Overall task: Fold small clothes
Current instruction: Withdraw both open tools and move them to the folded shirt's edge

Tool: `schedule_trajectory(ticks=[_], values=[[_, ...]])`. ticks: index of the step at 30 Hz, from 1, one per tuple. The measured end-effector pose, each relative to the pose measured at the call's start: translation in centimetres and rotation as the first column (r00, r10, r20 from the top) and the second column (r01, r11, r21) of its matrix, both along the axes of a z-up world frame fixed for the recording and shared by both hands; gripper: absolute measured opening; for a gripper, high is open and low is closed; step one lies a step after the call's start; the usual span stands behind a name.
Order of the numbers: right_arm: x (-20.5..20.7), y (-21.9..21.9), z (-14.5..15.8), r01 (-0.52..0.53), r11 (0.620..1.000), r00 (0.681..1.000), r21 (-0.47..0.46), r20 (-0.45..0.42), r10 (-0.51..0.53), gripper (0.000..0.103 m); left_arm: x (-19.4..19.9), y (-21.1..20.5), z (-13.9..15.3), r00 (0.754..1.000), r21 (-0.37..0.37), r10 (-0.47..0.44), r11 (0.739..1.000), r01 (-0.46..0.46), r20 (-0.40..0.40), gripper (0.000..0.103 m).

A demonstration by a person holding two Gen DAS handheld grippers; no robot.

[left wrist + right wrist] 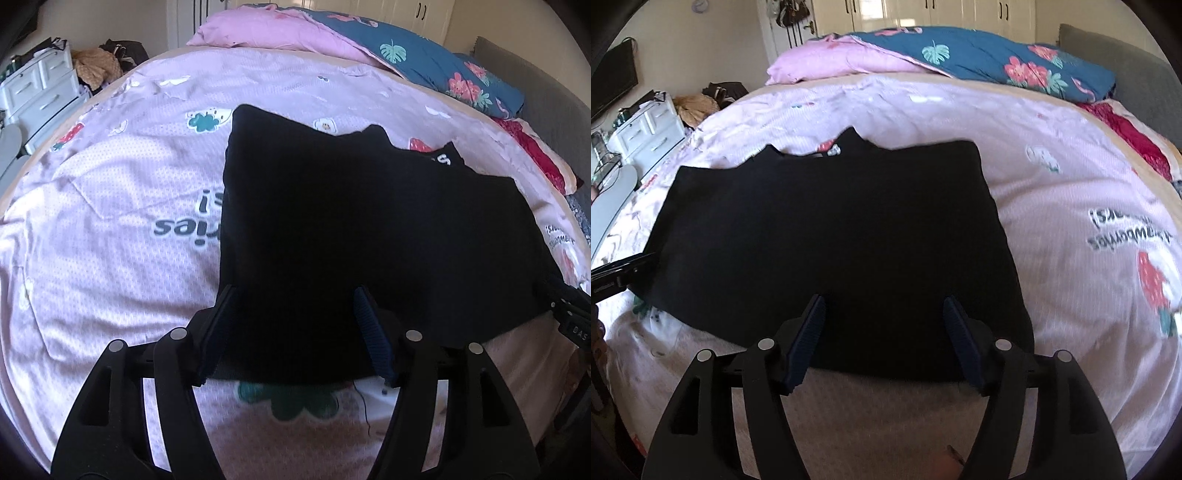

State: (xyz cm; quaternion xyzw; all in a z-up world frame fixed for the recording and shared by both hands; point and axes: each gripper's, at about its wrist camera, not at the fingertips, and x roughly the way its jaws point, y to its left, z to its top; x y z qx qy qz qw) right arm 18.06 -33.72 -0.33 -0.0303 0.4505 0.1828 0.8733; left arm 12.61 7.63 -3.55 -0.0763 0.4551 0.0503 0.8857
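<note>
A small black garment (351,229) lies flat on the pink bed sheet (110,221), its neckline at the far side. It also shows in the right wrist view (831,229). My left gripper (295,295) is open, its fingers over the garment's near left hem. My right gripper (884,306) is open, its fingers over the near right hem. The right gripper's tip (569,310) shows at the right edge of the left wrist view. The left gripper's tip (620,273) shows at the left edge of the right wrist view.
A pink and blue floral duvet (923,55) is bunched at the far side of the bed. A red cloth (1123,129) lies at the far right. A white drawer unit (646,129) and clutter stand left of the bed. A grey headboard (1126,66) stands at the right.
</note>
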Motion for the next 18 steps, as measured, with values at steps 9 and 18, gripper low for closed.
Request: schedule_trajectory(ticks=[9,18], values=[[-1.2,-0.5,-0.3,0.027,1.0,0.999,0.013,0.017,-0.027,0.069,-1.1,-0.5,-0.3,1.0,0.034,-0.006,0.999,0.006,-0.001,0.058],[-3.0,-1.3,1.6,0.046,0.995,0.993,0.088,0.101,-0.055,0.097,-2.7,-0.3,0.9,0.999,0.022,0.007,1.0,-0.008,0.037,0.078]])
